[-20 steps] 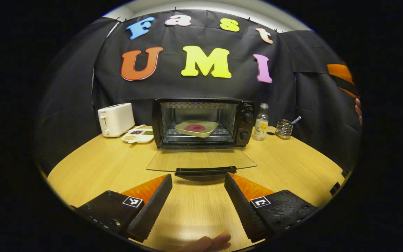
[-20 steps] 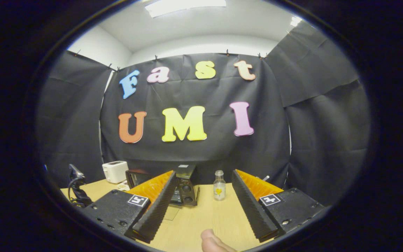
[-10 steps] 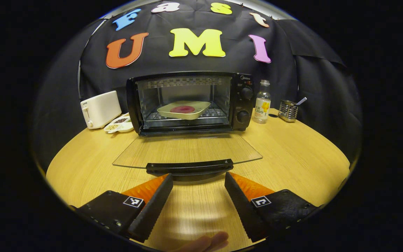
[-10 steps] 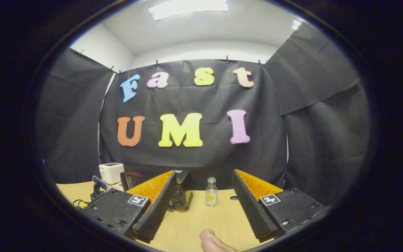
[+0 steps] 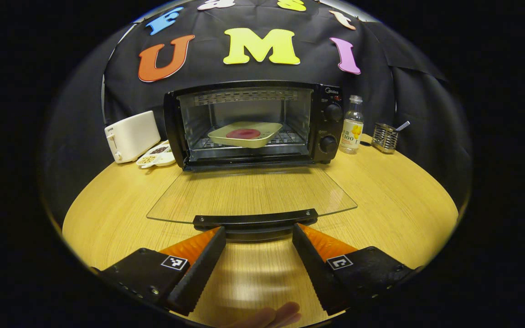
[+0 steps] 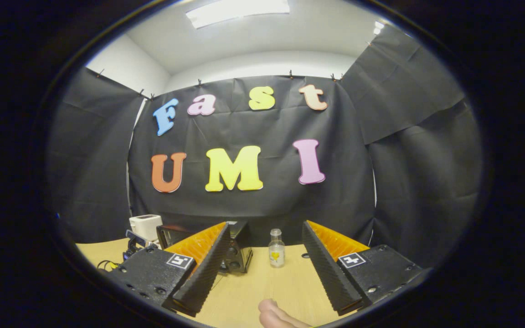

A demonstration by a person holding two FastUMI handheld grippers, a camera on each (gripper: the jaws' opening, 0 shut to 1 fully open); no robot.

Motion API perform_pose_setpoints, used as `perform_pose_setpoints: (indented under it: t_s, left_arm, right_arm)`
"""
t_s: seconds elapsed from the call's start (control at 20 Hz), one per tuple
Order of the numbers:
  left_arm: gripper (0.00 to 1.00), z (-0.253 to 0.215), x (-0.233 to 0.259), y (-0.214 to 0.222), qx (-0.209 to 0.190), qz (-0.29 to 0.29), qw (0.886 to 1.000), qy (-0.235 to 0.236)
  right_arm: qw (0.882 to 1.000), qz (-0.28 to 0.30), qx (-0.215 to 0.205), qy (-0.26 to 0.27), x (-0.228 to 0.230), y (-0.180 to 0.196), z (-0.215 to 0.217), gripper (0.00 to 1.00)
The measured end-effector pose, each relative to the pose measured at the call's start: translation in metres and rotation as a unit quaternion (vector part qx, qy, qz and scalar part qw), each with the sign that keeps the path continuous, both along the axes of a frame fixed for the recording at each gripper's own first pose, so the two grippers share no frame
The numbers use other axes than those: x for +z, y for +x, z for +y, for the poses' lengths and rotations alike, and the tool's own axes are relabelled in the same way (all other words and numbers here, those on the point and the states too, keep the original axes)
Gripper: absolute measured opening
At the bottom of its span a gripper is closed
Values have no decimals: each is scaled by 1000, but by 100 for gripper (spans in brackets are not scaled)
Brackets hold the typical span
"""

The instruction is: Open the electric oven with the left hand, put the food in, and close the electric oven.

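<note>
Left claw [image 5: 259, 234], fingers spread, has closed in on the open oven's door handle [image 5: 255, 220]; plated food [image 5: 243, 133] inside; right claw [image 6: 266, 230] open.

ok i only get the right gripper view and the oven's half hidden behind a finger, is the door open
observer: yes, in the left gripper view the glass door lies flat open in front of the oven.
operator: is anything inside
observer: a pale tray with a round red piece of food sits on the rack.
operator: and where's the left gripper
observer: the left gripper is open, its fingers pointing at the door handle with the tips close to it, not gripping it.
</note>
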State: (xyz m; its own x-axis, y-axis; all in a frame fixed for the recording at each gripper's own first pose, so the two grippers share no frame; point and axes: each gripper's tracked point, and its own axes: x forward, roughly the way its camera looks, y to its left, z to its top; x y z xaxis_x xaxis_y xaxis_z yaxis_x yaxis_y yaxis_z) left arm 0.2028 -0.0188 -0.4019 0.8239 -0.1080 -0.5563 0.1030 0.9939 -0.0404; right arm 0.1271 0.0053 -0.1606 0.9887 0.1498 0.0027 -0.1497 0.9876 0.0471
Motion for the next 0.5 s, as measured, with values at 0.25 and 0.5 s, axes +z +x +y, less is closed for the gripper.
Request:
perform_pose_setpoints:
  t_s: [0.25, 0.5]
  left_arm:
    - [96, -1, 14, 2, 5, 12, 1000, -17]
    - [96, -1, 26, 6, 5, 15, 1000, -21]
  right_arm:
    - [1000, 1, 4, -2, 5, -7, 7, 100]
    - [1000, 15, 19, 6, 4, -14, 17, 96]
